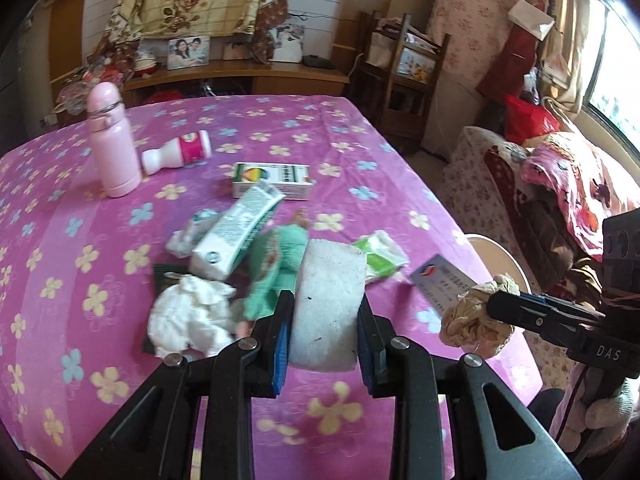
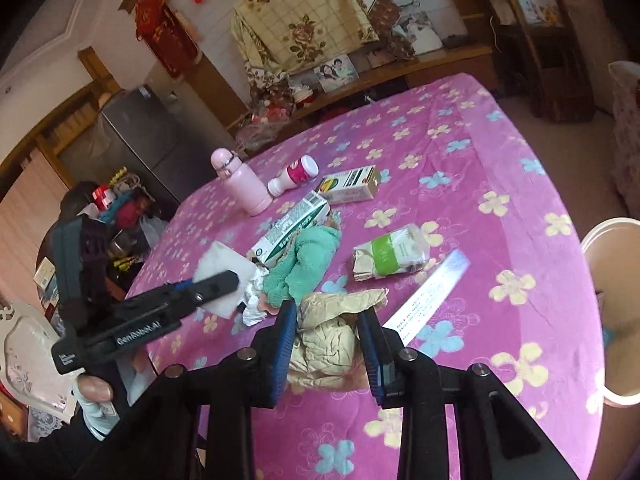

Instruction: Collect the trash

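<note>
I've got a white sponge clamped in my left gripper and crumpled brown paper in my right gripper — white tissue, green packet and cartons remain on the tablecloth; beige bin waits alongside.

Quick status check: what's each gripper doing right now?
Left gripper: shut on the white sponge.
Right gripper: shut on the crumpled tan paper.

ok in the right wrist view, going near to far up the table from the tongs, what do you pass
crumpled brown paper in the right tongs → green cloth → green and white carton → pink bottle
</note>
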Demonstrator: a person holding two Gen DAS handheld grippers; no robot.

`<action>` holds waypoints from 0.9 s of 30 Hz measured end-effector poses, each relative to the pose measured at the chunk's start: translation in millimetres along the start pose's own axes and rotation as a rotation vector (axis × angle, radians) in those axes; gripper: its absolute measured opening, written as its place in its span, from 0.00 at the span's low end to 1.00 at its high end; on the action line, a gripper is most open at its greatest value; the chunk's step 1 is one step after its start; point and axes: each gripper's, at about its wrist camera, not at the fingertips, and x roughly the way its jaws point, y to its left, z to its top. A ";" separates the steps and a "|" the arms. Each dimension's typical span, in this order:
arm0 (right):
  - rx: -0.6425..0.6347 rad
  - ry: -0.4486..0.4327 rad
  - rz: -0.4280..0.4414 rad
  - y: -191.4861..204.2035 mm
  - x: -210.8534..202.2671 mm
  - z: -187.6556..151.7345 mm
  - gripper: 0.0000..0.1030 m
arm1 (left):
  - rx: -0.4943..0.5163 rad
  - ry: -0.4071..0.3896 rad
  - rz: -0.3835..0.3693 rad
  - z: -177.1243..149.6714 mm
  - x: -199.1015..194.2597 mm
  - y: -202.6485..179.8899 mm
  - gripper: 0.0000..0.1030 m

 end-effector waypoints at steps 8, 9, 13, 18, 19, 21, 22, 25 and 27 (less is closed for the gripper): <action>0.141 -0.029 0.238 -13.8 -27.1 0.7 0.33 | 0.036 -0.005 -0.012 2.9 -0.5 -23.4 0.29; 0.160 -0.032 0.265 -14.9 -29.3 0.7 0.33 | 0.037 -0.005 -0.010 2.8 -0.9 -24.1 0.29; 0.150 -0.049 0.391 0.2 -37.3 8.6 0.33 | 0.028 -0.012 0.001 1.6 -4.2 -19.5 0.29; 0.004 0.008 0.133 20.6 -22.4 7.7 0.36 | 0.011 -0.027 0.025 -0.4 -13.6 -5.6 0.29; 0.023 0.028 0.166 19.2 -19.3 4.3 0.37 | 0.010 -0.030 0.032 -0.8 -14.9 -3.3 0.29; 0.041 0.041 0.159 16.6 -16.5 -1.6 0.52 | 0.002 -0.030 0.036 -1.4 -16.2 2.6 0.29; 0.041 0.051 0.131 15.3 -14.8 -4.6 0.63 | -0.003 -0.029 0.036 -1.7 -16.0 5.0 0.29; 0.050 0.065 0.092 9.9 -14.0 -9.8 0.63 | -0.012 -0.029 0.034 -3.0 -15.2 8.8 0.29; 0.040 0.066 0.021 3.4 -14.0 -9.2 0.63 | -0.009 -0.030 0.033 -4.7 -14.6 8.1 0.29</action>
